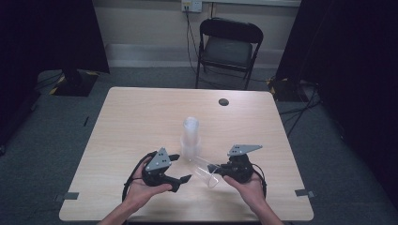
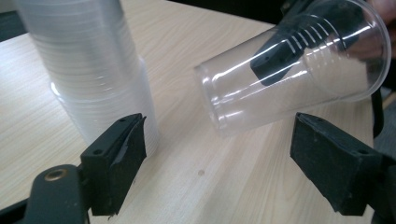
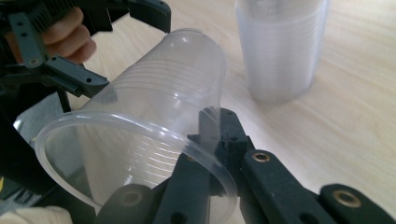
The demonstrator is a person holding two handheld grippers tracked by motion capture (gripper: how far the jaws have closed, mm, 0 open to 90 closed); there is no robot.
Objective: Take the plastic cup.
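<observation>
A tall stack of clear plastic cups point(image 1: 190, 136) stands upright on the wooden table point(image 1: 136, 112), a little nearer than its middle. A single clear cup point(image 1: 206, 171) is tilted on its side just right of the stack, base toward it. My right gripper point(image 1: 215, 168) is shut on that cup's rim, one jaw inside the wall and one outside point(image 3: 210, 135). My left gripper point(image 1: 182, 168) is open, to the left of the cup. In the left gripper view its jaws point(image 2: 219, 158) stand wide apart with the single cup point(image 2: 289, 65) beyond them and the stack point(image 2: 93, 70) at the left.
A black folding chair point(image 1: 228, 44) stands behind the table's far edge. A dark round grommet point(image 1: 224, 101) sits in the tabletop at the far right. Both hands rest near the front edge. Grey carpet surrounds the table.
</observation>
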